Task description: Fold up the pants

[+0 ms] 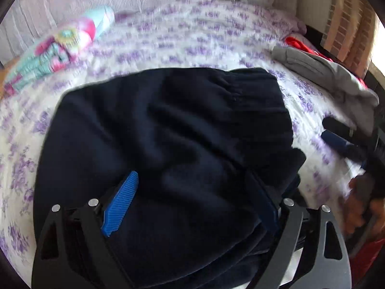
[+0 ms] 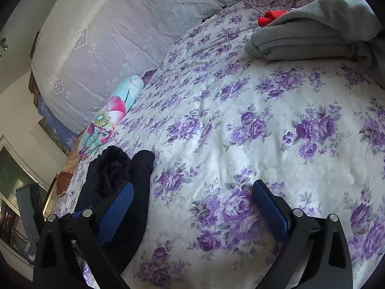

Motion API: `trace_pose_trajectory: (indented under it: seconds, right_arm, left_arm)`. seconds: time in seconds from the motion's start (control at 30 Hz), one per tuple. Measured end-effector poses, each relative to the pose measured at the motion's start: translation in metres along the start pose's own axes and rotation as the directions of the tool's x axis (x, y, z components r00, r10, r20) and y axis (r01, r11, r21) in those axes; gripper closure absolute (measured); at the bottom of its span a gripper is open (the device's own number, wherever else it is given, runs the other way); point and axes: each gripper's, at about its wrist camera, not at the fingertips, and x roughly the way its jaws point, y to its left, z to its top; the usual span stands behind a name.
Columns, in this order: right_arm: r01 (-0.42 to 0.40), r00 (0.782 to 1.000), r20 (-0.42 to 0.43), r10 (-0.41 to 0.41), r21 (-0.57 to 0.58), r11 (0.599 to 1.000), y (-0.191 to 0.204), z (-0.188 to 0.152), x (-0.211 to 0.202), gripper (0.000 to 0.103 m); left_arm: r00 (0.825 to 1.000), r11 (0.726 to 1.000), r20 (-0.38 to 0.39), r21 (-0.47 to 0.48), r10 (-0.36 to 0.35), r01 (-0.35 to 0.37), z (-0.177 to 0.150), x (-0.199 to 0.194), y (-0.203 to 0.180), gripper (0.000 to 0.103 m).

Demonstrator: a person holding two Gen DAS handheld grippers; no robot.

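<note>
Dark navy pants [image 1: 168,132] lie folded in a thick bundle on the floral bedspread [image 1: 192,36], waistband at the far side. My left gripper [image 1: 192,175] hangs low over the bundle's near part, open wide. Its blue fingers [image 1: 122,202] straddle the cloth without pressing it. In the right wrist view the pants [image 2: 142,168] show only at the left edge, beside the left finger. My right gripper [image 2: 192,184] is open over bare bedspread [image 2: 264,120], nothing between its fingers. It also shows in the left wrist view as the right gripper [image 1: 332,131], to the right of the pants.
A folded grey garment [image 2: 308,38] with a red cloth [image 2: 269,16] behind it lies at the far right of the bed. A colourful flowered roll [image 2: 113,110] rests at the far left by white lace pillows [image 2: 108,36]. A person's hand [image 1: 361,204] is blurred at the right.
</note>
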Motion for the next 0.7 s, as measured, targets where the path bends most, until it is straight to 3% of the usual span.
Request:
trace_pose_trajectory:
  seconds: [0.07,0.17,0.23,0.33,0.43,0.53,0.63,0.67,0.7]
  right_arm:
    - [-0.001,1.0,0.003,0.001,-0.002,1.0,0.001,0.0,0.0,0.003]
    - [0.0,1.0,0.027,0.001,-0.021,1.0,0.009,0.001,-0.005,0.003]
    - [-0.01,0.998,0.063,0.015,-0.078,0.997,0.031,0.002,-0.011,0.003]
    - [-0.031,0.997,0.064,0.048,-0.234,0.972,0.083,0.008,-0.011,0.003]
    - [-0.004,0.997,0.067,0.03,-0.359,0.933,0.13,0.018,0.002,0.003]
    - [0.057,0.998,0.03,-0.049,-0.431,0.901,0.159,0.028,0.037,0.003]
    - [0.175,0.979,-0.017,-0.203,-0.437,0.882,0.14,0.025,0.082,0.003]
    - [0.187,0.974,-0.034,-0.223,-0.433,0.882,0.128,0.02,0.093,0.003]
    - [0.148,0.98,-0.06,-0.187,-0.4,0.905,0.111,0.016,0.1,0.003]
  left_arm:
    - [1.0,1.0,0.02,0.021,0.016,-0.016,-0.009,-0.008,-0.004,0.017]
    - [0.998,0.998,-0.001,-0.025,-0.055,0.055,-0.008,-0.014,0.012,0.016]
    - [0.998,0.998,0.006,-0.034,-0.061,0.061,-0.01,-0.016,0.015,0.016]
    - [0.999,0.999,0.041,-0.029,-0.011,0.012,-0.01,-0.028,0.01,0.016]
    - [0.99,0.996,0.117,0.026,0.083,-0.086,-0.009,-0.044,0.005,0.013]
    - [0.979,0.99,0.156,0.039,0.129,-0.136,-0.005,-0.053,0.01,0.01]
    - [0.973,0.983,0.145,0.013,0.18,-0.183,-0.003,-0.047,0.025,0.007]
    - [0.973,0.979,0.117,0.014,0.201,-0.204,-0.003,-0.036,0.031,0.007]
    - [0.976,0.978,0.077,0.019,0.205,-0.207,-0.005,-0.023,0.035,0.006]
